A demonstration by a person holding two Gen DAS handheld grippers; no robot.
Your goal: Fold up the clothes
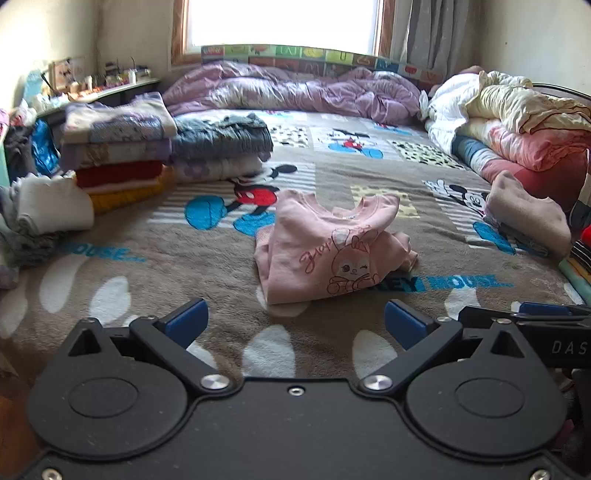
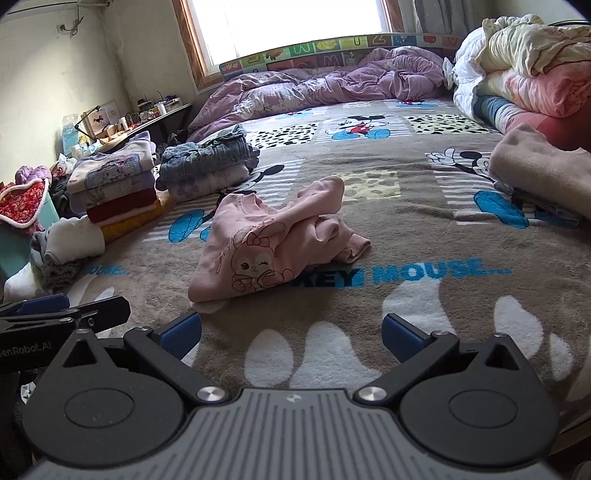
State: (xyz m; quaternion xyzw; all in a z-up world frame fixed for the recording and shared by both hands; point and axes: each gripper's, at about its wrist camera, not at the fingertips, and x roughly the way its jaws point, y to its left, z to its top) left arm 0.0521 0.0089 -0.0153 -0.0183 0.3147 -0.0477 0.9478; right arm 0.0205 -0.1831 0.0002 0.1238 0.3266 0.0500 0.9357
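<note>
- Left gripper (image 1: 295,323): jaws spread wide, holding nothing, low over the blanket (image 1: 166,266).
- Right gripper (image 2: 291,332): likewise spread and empty, just beside the left one.
- Pink top (image 1: 325,251), bunny print up, lies roughly folded mid-blanket, ahead of both grippers and apart from them; one sleeve (image 2: 351,249) sticks out to the right.
- Folded stacks (image 1: 118,147) sit far left.

Blown-out window (image 1: 282,24) backlight (fisheye-bent, dark corners), soft indoor daylight.
</note>
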